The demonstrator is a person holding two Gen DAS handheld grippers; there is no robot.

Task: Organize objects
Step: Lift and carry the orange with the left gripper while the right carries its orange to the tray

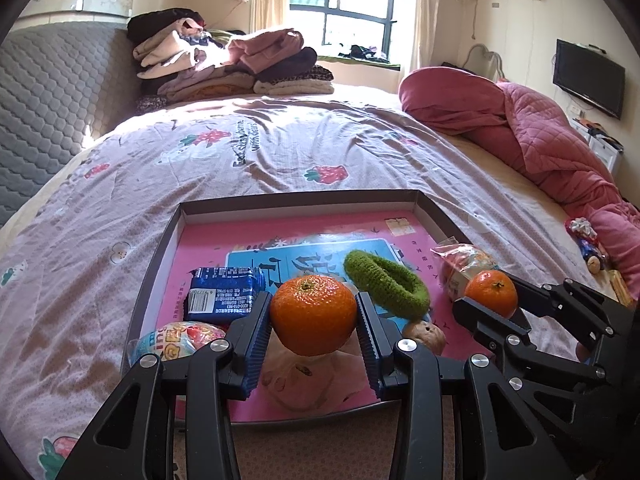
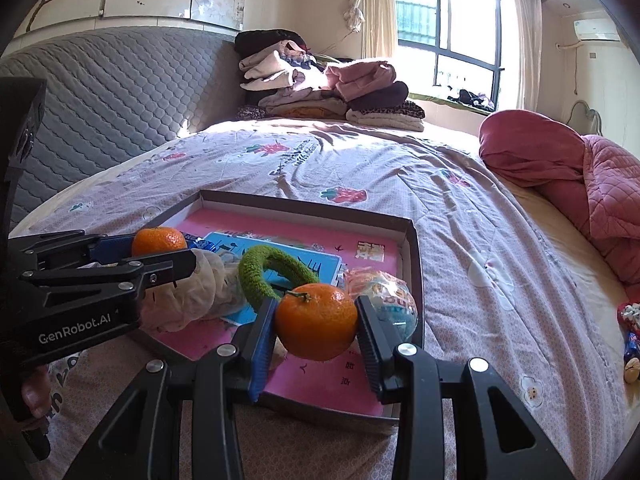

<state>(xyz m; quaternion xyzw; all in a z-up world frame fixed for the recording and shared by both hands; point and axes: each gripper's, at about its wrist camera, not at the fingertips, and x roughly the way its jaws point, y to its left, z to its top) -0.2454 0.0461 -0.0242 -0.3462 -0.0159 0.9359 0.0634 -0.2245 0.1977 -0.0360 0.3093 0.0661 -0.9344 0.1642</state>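
Meanwhile each gripper (image 1: 314, 316) (image 2: 316, 322) clamps a tangerine (image 1: 313, 314) (image 2: 316, 321) above the cluttered tray (image 1: 280, 202).

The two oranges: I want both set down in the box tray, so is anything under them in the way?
Left orange hangs over bare pink floor of the tray. Right orange too, though a wrapped snack lies just beyond it and the green ring sits close by.

"GenRobot.AI" (white letters) marks the left gripper (image 2: 160, 258) body.
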